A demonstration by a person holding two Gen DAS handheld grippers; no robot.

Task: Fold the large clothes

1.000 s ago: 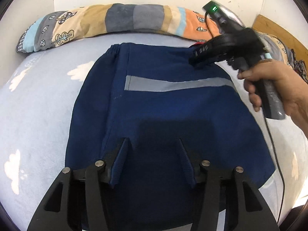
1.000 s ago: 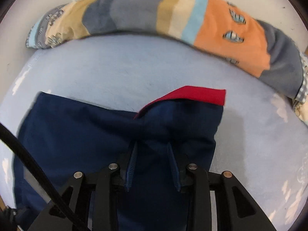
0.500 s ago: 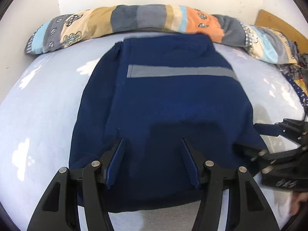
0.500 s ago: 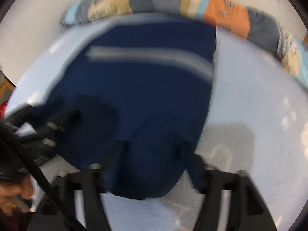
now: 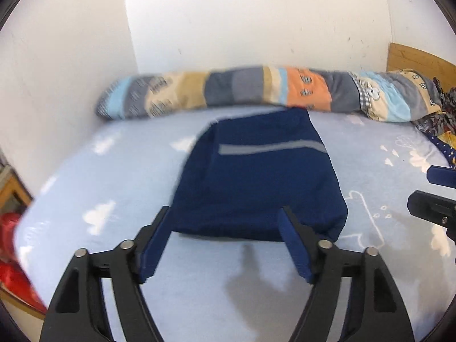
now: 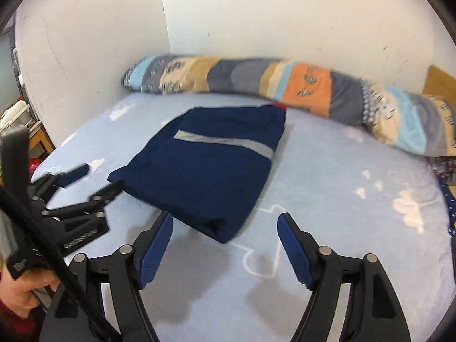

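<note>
A navy garment [image 5: 256, 182] with a grey stripe lies folded on the light blue bed sheet [image 5: 94, 188]. A sliver of red lining [image 6: 278, 106] shows at its far corner. My left gripper [image 5: 225, 213] hovers just short of the garment's near edge, its jaws opening with nothing pressed between them. My right gripper [image 6: 225, 219] stands open above the sheet, off the garment's [image 6: 211, 165] near right corner, and holds nothing. From the right wrist, the left gripper [image 6: 101, 178] shows at the garment's left. The right gripper's fingers [image 5: 439, 196] poke in at the left wrist view's right edge.
A long patchwork bolster [image 5: 256, 91] lies along the white wall behind the garment. A wooden headboard [image 5: 413, 59] and a heap of patterned cloth [image 5: 439, 131] are at the far right. Something red [image 5: 14, 256] sits beyond the bed's left edge. A hand [image 6: 25, 293] holds the left gripper.
Both grippers let go of the navy garment, widened their jaws and pulled back and up from it. The garment now lies folded and farther away in both views.
</note>
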